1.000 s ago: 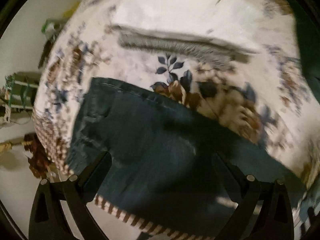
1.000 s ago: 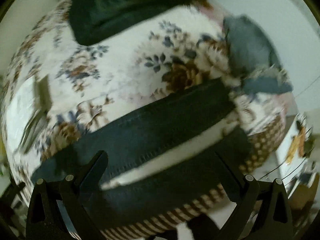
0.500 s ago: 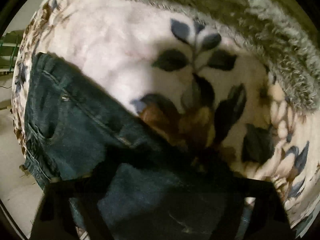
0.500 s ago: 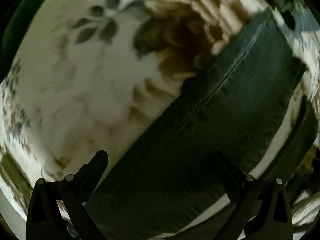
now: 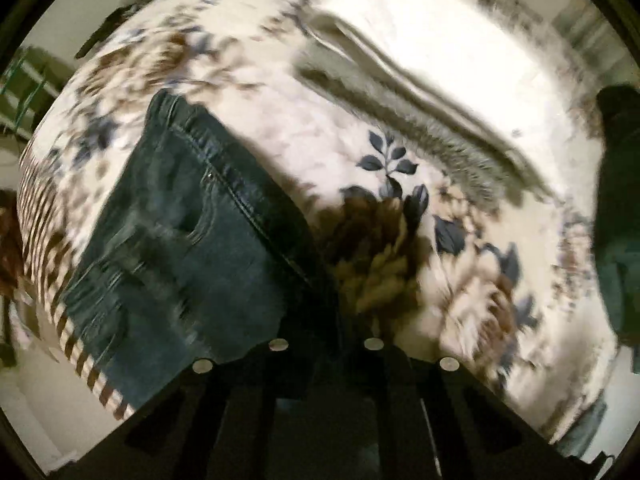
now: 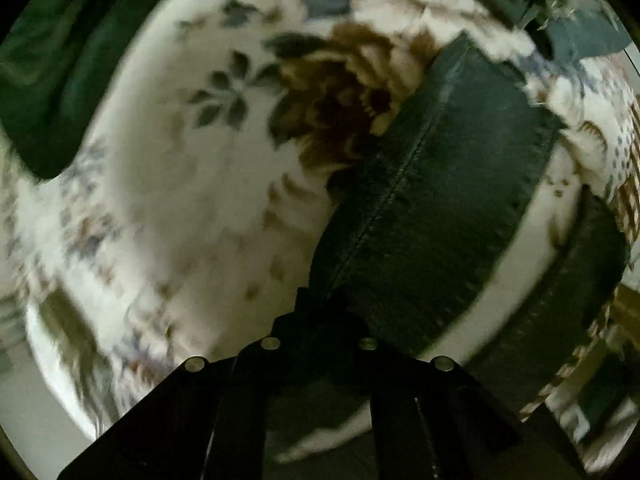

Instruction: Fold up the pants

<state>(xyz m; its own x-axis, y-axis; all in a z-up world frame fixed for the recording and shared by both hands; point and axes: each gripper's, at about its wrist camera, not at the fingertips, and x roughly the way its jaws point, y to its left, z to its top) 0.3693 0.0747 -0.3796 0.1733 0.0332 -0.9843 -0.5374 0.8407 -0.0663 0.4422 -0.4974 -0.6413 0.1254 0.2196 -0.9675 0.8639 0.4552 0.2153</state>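
Note:
Dark blue jeans (image 5: 192, 240) lie flat on a floral blanket (image 5: 320, 140), waistband and pocket at the left of the left wrist view. My left gripper (image 5: 324, 332) is shut, its tips pinching the jeans' side seam edge where it meets the blanket. In the right wrist view one pant leg (image 6: 432, 208) runs diagonally up to the right, and the other leg (image 6: 580, 280) lies beyond a strip of blanket. My right gripper (image 6: 316, 320) is shut on the near edge of the first leg. Both grip points sit in deep shadow.
A grey fluffy cloth (image 5: 432, 120) lies across the blanket behind the jeans. A dark green garment (image 6: 60, 60) lies at the upper left of the right wrist view and a grey one (image 6: 580, 36) at the upper right. The checked bed edge (image 5: 48, 240) drops to the floor.
Both grippers went from wide open to shut. The left dipped close to the jeans, then drew back up. The right came down onto the pant leg.

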